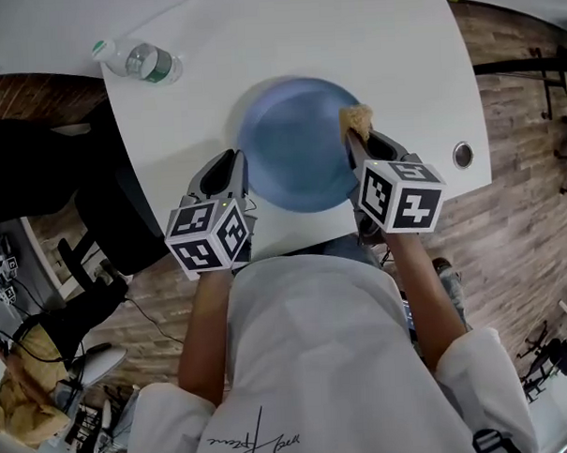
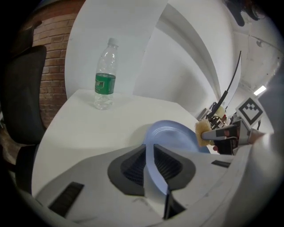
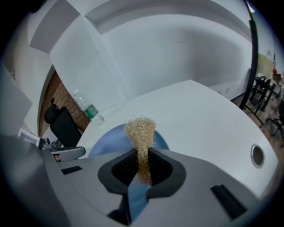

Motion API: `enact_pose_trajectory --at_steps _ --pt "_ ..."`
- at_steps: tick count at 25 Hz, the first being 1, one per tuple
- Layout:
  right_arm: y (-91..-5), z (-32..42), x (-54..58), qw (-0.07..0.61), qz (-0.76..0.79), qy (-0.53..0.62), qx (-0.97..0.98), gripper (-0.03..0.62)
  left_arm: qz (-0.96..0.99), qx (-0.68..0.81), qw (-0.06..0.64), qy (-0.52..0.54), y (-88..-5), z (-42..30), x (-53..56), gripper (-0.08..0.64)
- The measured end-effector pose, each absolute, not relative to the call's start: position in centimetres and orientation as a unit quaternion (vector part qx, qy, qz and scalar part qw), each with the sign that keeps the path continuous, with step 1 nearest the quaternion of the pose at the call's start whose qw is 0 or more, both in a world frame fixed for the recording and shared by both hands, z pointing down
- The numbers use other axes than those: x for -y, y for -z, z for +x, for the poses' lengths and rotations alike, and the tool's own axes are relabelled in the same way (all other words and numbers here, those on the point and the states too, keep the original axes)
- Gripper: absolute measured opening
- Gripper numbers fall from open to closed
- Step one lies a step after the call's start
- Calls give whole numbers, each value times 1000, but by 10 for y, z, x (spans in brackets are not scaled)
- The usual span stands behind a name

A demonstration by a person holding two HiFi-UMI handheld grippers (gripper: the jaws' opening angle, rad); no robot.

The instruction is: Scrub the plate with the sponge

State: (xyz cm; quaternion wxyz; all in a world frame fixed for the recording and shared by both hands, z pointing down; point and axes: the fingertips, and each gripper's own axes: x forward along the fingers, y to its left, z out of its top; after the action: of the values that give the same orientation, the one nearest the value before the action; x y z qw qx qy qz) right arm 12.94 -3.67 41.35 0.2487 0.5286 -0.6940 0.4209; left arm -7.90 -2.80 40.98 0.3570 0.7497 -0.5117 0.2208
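Note:
A blue plate [image 1: 294, 145] lies on the white table [image 1: 369, 39] in front of me. My left gripper [image 1: 232, 163] is at its left rim. In the left gripper view the rim of the plate [image 2: 171, 133] runs between the jaws of that gripper [image 2: 151, 155] with a slim gap on each side, so it stands open. My right gripper [image 1: 360, 144] is at the plate's right rim, shut on a tan fibrous sponge [image 1: 358, 120]. The sponge [image 3: 141, 131] sticks out past the fingertips over the plate [image 3: 104, 141], and also shows as the sponge [image 2: 203, 132] in the left gripper view.
A clear water bottle with a green label [image 1: 140, 61] lies at the table's far left and shows as the bottle [image 2: 105, 80] in the left gripper view. A round cable hole [image 1: 462, 154] sits near the right edge. A black chair [image 1: 37, 175] stands left of the table.

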Motion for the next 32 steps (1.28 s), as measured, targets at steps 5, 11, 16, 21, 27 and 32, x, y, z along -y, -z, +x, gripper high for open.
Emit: enact_pose_trajectory --at_steps 5,11,16,21,27,32 --pt "-430 135 44 265 556 -432 659 43 745 503 376 -225 -425 -78 33 87" --pt "-443 133 49 264 570 -448 636 44 748 490 390 -221 -436 -78 38 87" --pt "-451 130 55 256 582 -458 622 44 750 483 397 -216 -440 -81 43 73" --pt "-453 126 63 253 588 -458 617 44 761 467 403 -198 -438 -78 46 12" --pt "-458 117 69 257 585 -458 618 44 765 462 405 -193 -438 -77 46 -3" --pt "-461 113 73 269 582 -450 622 44 766 461 405 -193 -438 -75 46 -2"
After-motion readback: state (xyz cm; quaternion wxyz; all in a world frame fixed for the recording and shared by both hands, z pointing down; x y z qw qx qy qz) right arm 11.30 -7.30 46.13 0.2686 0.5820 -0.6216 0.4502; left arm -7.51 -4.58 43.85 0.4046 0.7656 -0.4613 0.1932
